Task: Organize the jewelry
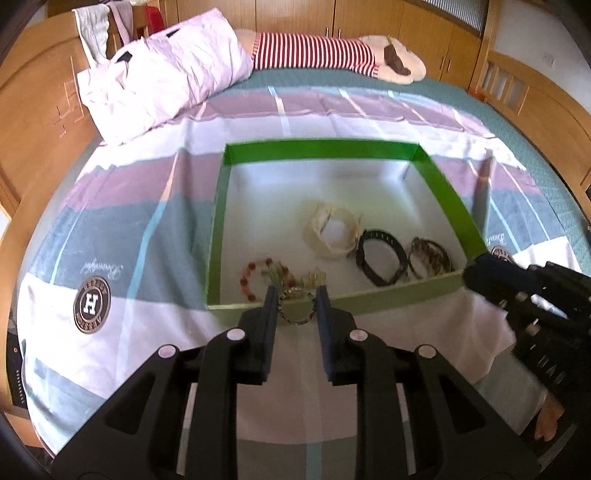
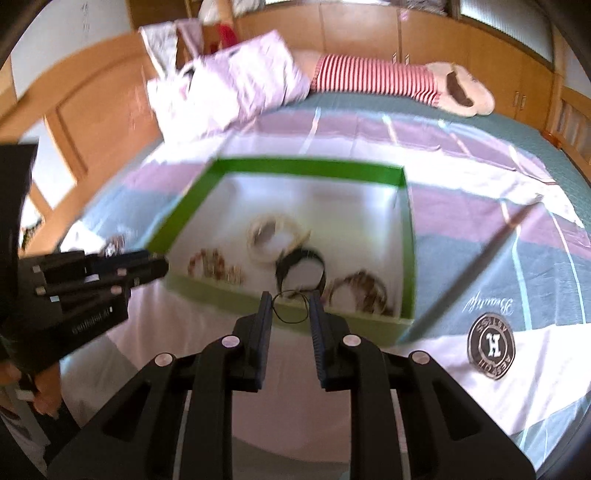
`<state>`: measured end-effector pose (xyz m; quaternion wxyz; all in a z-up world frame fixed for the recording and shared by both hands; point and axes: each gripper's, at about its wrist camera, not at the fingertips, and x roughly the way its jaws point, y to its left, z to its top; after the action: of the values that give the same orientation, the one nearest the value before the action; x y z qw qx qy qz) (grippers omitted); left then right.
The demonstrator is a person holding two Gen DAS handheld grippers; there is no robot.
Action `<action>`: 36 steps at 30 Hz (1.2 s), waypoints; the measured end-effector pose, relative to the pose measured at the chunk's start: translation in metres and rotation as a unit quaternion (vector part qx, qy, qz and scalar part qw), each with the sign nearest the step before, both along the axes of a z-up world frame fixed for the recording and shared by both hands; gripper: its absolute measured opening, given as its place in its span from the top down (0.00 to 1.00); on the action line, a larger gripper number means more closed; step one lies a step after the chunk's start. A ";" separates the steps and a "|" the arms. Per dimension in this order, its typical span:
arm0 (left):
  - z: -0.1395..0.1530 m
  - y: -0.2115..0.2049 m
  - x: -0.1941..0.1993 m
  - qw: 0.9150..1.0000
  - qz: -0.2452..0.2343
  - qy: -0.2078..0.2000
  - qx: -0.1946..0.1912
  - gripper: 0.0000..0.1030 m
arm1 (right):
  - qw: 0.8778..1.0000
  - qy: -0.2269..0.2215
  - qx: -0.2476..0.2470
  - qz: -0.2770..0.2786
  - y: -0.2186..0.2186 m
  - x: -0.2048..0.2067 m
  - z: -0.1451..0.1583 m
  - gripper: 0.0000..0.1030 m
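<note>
My left gripper [image 1: 296,295] pinches a beaded bracelet [image 1: 296,308] and my right gripper [image 2: 290,301] a thin dark ring [image 2: 290,309], both low-centre at the green box [image 1: 325,147] near wall; a loose grip risks dropping either onto the bedsheet [image 1: 122,229].

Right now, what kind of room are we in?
Most likely a bedroom. There is a big bed with a striped bedsheet, a pink pillow near the wooden headboard, and wooden wardrobe doors along the far wall.
</note>
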<state>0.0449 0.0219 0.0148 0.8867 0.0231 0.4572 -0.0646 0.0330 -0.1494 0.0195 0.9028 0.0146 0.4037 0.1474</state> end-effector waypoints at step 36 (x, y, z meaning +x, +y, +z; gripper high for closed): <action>0.000 0.007 0.038 0.999 0.037 0.004 -0.005 0.02 | 0.995 -0.044 -0.049 -0.078 -0.012 0.024 0.002 0.01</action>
<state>0.0825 0.0284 0.0149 0.8870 0.0014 0.4605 -0.0343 0.0565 -0.1616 0.0220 0.9280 -0.0044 0.3680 0.0576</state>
